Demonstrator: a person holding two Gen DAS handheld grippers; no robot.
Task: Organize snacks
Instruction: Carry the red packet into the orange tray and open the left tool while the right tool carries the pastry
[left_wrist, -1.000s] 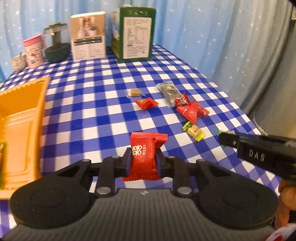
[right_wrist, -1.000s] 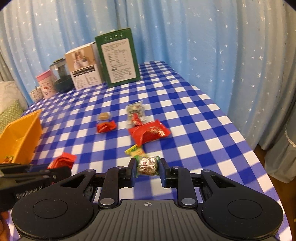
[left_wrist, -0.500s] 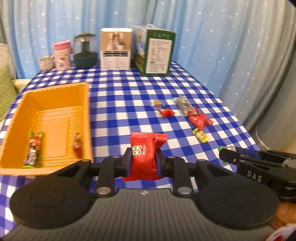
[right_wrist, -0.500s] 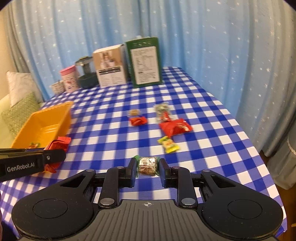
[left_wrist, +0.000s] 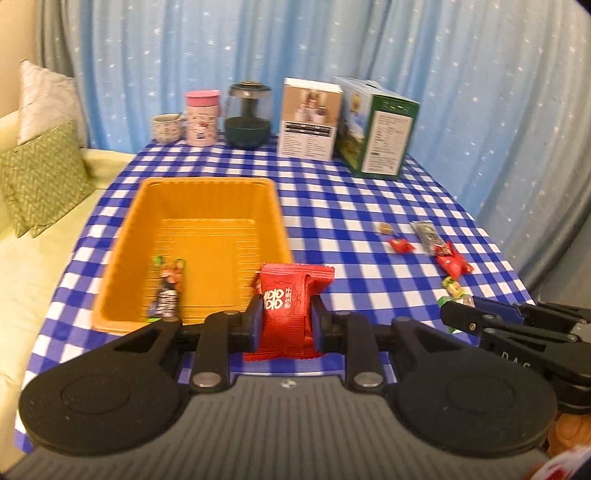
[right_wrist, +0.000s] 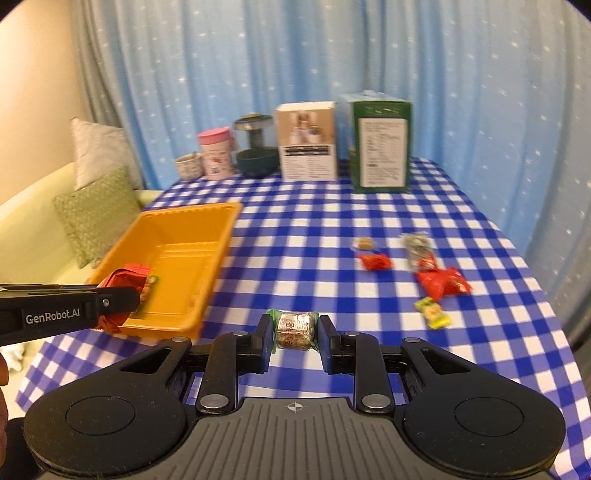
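Note:
My left gripper (left_wrist: 286, 320) is shut on a red snack packet (left_wrist: 290, 312), held near the front right corner of the orange tray (left_wrist: 207, 184). The tray holds a dark wrapped bar (left_wrist: 168, 288). My right gripper (right_wrist: 294, 338) is shut on a small green-ended brown candy (right_wrist: 294, 329) above the checked cloth, right of the tray (right_wrist: 221, 236). The left gripper with its red packet (right_wrist: 127, 282) shows at the left of the right wrist view. Loose snacks lie on the right: a small red candy (right_wrist: 375, 261), a clear packet (right_wrist: 415, 245), a big red packet (right_wrist: 443, 282), a yellow-green candy (right_wrist: 432, 312), a tan candy (right_wrist: 363, 243).
At the table's far edge stand a white box (left_wrist: 308, 118), a green box (left_wrist: 376, 127), a dark jar (left_wrist: 247, 110), a pink cup (left_wrist: 203, 112) and a small mug (left_wrist: 167, 127). A sofa with a green cushion (left_wrist: 40, 177) lies left of the table.
Both grippers have moved left and back toward the tray, each keeping its snack. The tray has come to the middle of the left wrist view.

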